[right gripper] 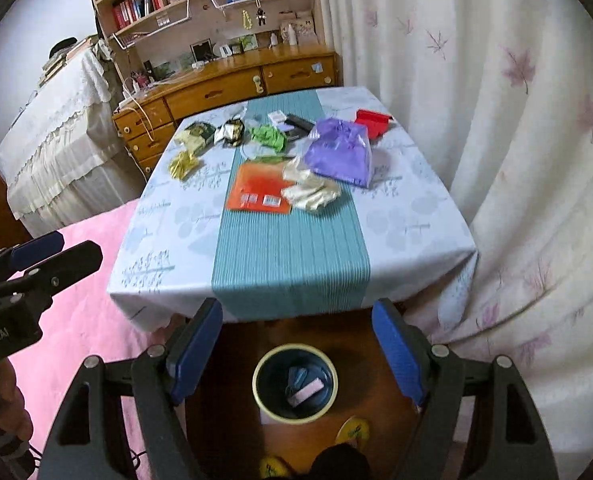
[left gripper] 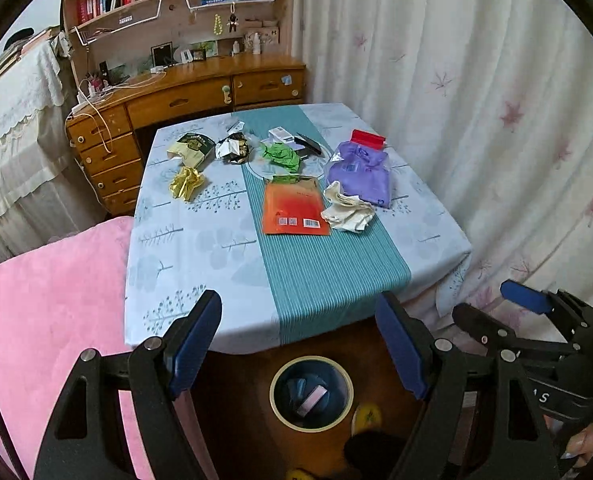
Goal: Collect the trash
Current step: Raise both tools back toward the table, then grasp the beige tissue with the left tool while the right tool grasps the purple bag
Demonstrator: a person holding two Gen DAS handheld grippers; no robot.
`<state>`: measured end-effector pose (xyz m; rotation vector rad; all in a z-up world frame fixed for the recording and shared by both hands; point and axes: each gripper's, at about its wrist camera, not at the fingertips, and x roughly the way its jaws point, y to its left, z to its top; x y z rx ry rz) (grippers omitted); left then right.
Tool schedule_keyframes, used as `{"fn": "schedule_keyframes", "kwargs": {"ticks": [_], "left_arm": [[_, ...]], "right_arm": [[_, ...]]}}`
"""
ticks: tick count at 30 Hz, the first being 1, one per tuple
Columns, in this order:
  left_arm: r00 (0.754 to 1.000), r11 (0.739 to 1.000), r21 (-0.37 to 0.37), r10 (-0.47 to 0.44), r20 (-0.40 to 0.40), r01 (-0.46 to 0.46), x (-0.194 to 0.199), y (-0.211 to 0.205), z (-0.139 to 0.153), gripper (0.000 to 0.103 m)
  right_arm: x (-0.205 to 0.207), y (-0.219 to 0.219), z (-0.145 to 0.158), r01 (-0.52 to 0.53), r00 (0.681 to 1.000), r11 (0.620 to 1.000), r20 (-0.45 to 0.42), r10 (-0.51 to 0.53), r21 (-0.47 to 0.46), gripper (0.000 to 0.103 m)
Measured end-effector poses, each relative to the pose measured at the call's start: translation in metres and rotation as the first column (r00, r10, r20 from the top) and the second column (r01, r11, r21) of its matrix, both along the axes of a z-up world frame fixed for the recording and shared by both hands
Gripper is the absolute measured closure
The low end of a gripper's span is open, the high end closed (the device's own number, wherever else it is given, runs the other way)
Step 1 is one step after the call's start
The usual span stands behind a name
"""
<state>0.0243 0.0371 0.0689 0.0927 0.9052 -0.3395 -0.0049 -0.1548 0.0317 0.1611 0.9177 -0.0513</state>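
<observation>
On the cloth-covered table (left gripper: 200, 248) lies trash: an orange packet (left gripper: 294, 208), crumpled white paper (left gripper: 348, 212), a purple bag (left gripper: 360, 172), a green wad (left gripper: 280, 156), a gold wad (left gripper: 186, 184) and a silver-black wrapper (left gripper: 232, 148). A dark bin with a cream rim (left gripper: 311, 359) stands on the floor before the table, with scraps inside. My left gripper (left gripper: 298, 344) hangs open and empty above the bin, short of the table's near edge. My right gripper (right gripper: 296, 340) is beside it, also open and empty over the bin (right gripper: 296, 347).
A pink blanket (left gripper: 36, 300) lies left of the table. A white curtain (left gripper: 476, 120) hangs along the right. Behind the table stands a wooden desk (left gripper: 184, 96) with bookshelves. Yellow slippers (left gripper: 366, 416) sit by the bin.
</observation>
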Motion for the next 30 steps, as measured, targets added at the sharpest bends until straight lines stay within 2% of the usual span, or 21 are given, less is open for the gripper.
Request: {"fn": "schedule_keyframes", "kwargs": {"ticks": [3,7,9,12,15,19,23,30], "left_arm": [[1.000,0.999,0.029,0.027,0.004,-0.027,0.022,-0.016,-0.002,0.025],[0.997,0.998,-0.027,0.052,-0.060,-0.054,0.063,-0.037,-0.015,0.025],[0.993,0.995,-0.028,0.088,-0.079,-0.091,0.083,-0.048,-0.022,0.025],[0.981,0.988,-0.024,0.149,-0.124,-0.153,0.113,-0.069,-0.036,0.025],[0.961,0.977,-0.051,0.193,-0.198,-0.206,0.141,-0.088,-0.053,0.026],[0.922,0.954,-0.056,0.267,-0.281,-0.294,0.173,-0.108,-0.081,0.026],[0.862,0.930,-0.028,0.329,-0.386,-0.367,0.199,-0.117,-0.115,0.026],[0.786,0.901,-0.025,0.364,-0.500,-0.433,0.231,-0.134,-0.161,0.026]], "right_arm": [[0.022,-0.019,-0.003,0.003,1.000,1.000,0.010,-0.003,0.004,0.025],[0.064,-0.053,-0.007,-0.015,1.000,1.000,0.015,0.015,0.026,0.025],[0.093,-0.074,-0.013,-0.037,0.999,0.998,0.006,0.037,0.043,0.025],[0.135,-0.100,-0.022,-0.078,0.997,0.996,-0.024,0.079,0.053,0.025],[0.174,-0.120,-0.034,-0.131,0.989,0.990,-0.057,0.134,0.055,0.025],[0.220,-0.138,-0.061,-0.187,0.975,0.981,-0.112,0.192,0.053,0.025],[0.259,-0.150,-0.088,-0.217,0.959,0.970,-0.160,0.233,0.110,0.025],[0.307,-0.157,-0.119,-0.245,0.937,0.950,-0.203,0.284,0.195,0.025]]}}
